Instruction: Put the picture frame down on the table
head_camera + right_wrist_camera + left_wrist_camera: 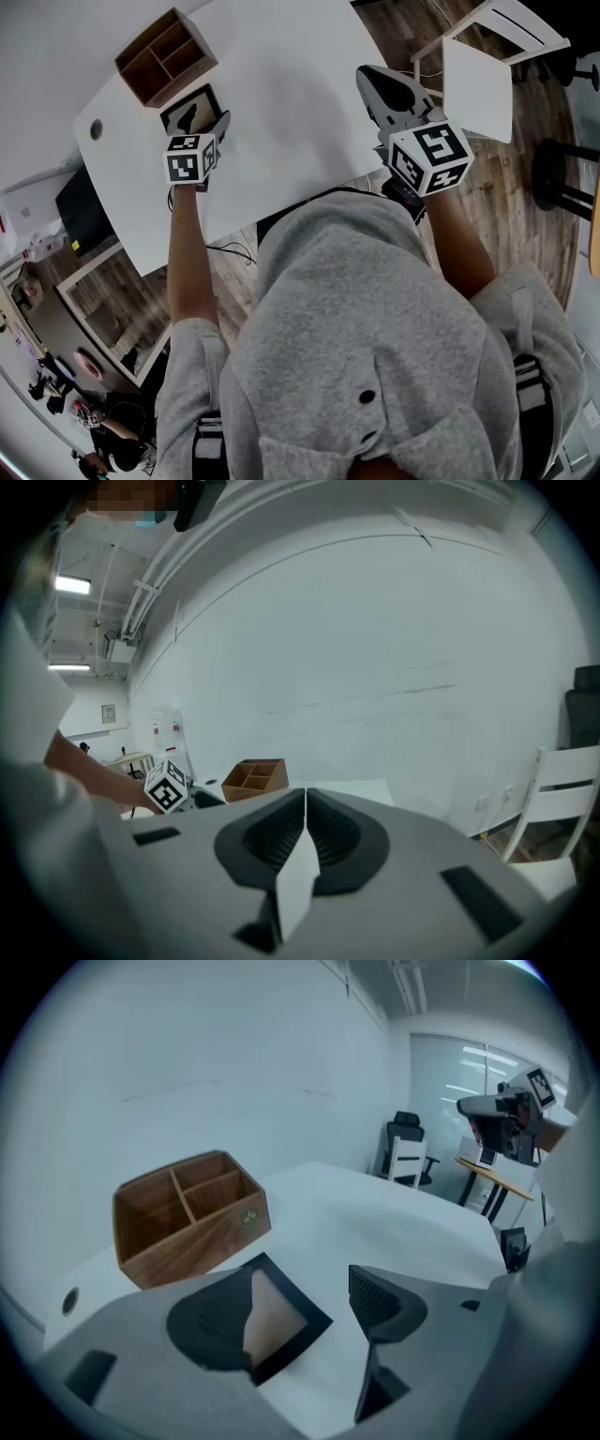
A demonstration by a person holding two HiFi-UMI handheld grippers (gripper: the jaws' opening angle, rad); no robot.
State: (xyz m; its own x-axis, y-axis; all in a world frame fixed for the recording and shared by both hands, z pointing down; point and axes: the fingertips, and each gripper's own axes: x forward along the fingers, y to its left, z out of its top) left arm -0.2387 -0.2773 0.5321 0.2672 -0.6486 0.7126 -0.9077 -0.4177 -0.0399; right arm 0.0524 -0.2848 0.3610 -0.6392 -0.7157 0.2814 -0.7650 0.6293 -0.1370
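Note:
A black picture frame [190, 110] with a pale picture lies flat on the white table [291, 112], just in front of a wooden organiser. My left gripper [214, 131] hovers at the frame's near right corner. In the left gripper view the frame [286, 1321] shows between the wide-apart jaws, its left part hidden behind the left jaw, and the gripper [305, 1305] is open. My right gripper [386, 86] is held over the table's right edge, away from the frame. Its jaws are pressed together with nothing between them [306, 808].
The wooden organiser [167, 56] [187, 1218] has several compartments and stands at the table's far left corner. A cable hole [96, 128] is near the left edge. A white chair [487, 66] and a dark stool [562, 178] stand to the right of the table.

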